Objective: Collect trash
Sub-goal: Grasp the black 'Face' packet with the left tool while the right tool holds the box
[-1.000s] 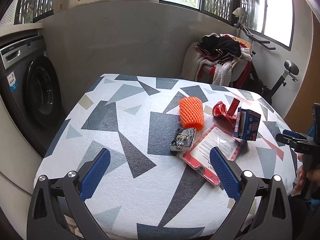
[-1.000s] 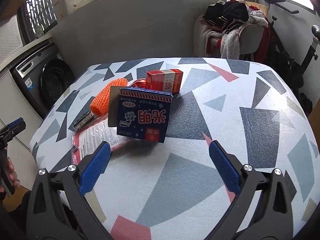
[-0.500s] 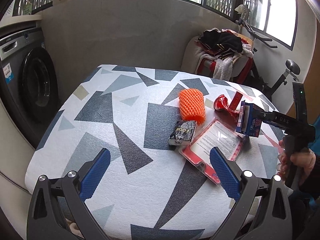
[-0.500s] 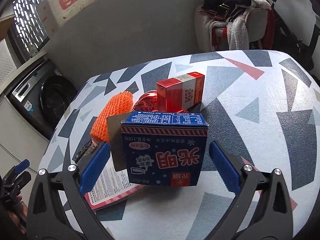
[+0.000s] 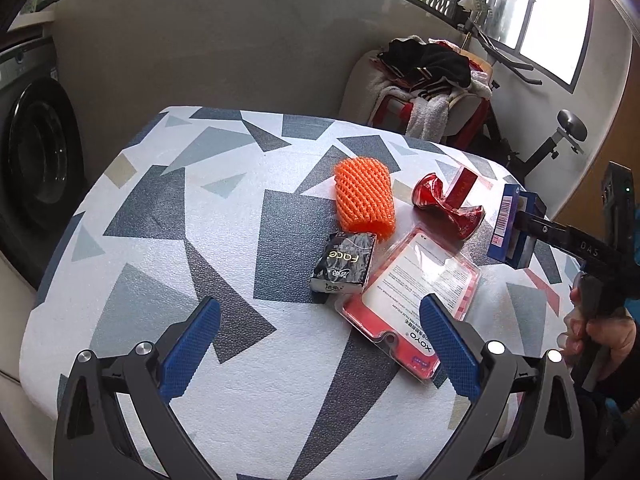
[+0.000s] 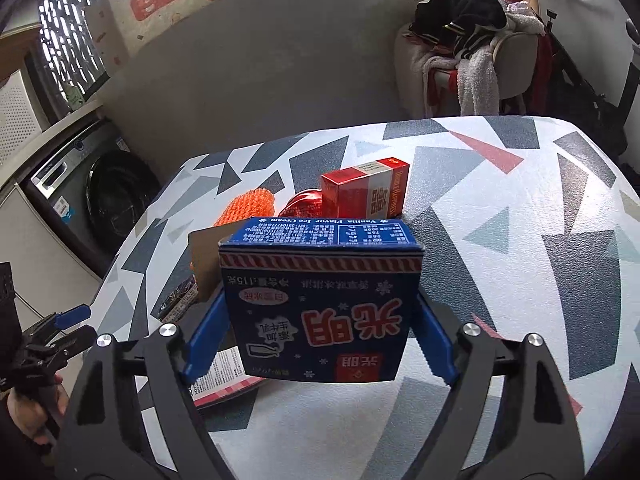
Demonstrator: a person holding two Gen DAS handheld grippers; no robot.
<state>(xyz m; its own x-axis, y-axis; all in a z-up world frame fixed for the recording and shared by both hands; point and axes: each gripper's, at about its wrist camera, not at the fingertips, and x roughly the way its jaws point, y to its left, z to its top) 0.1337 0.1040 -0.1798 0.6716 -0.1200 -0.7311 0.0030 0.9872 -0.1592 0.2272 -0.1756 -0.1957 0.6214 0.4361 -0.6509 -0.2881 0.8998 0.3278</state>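
Observation:
A blue ice cream box (image 6: pixel 320 300) stands near the right edge of the patterned table (image 5: pixel 160 240). My right gripper (image 6: pixel 320 300) has it between its jaws, which are closing, and both blue pads lie against its sides. From the left wrist view the same box (image 5: pixel 510 224) sits in that gripper (image 5: pixel 520 224). My left gripper (image 5: pixel 318 308) hangs open above the table's near edge, with nothing in it. Ahead of it lie a black tissue pack (image 5: pixel 344 262), an orange foam net (image 5: pixel 364 196), a red blister pack (image 5: pixel 412 296), a crushed red can (image 5: pixel 432 200) and a red carton (image 6: pixel 364 192).
A washing machine (image 5: pixel 32 152) stands left of the table. Behind it are a chair piled with clothes (image 5: pixel 432 80) and an exercise bike (image 5: pixel 560 136). A person's hand (image 5: pixel 592 332) holds the right gripper's handle.
The right gripper advanced onto the blue box and its jaws narrowed from wide apart to against the box's sides. The left gripper moved forward and lower over the table.

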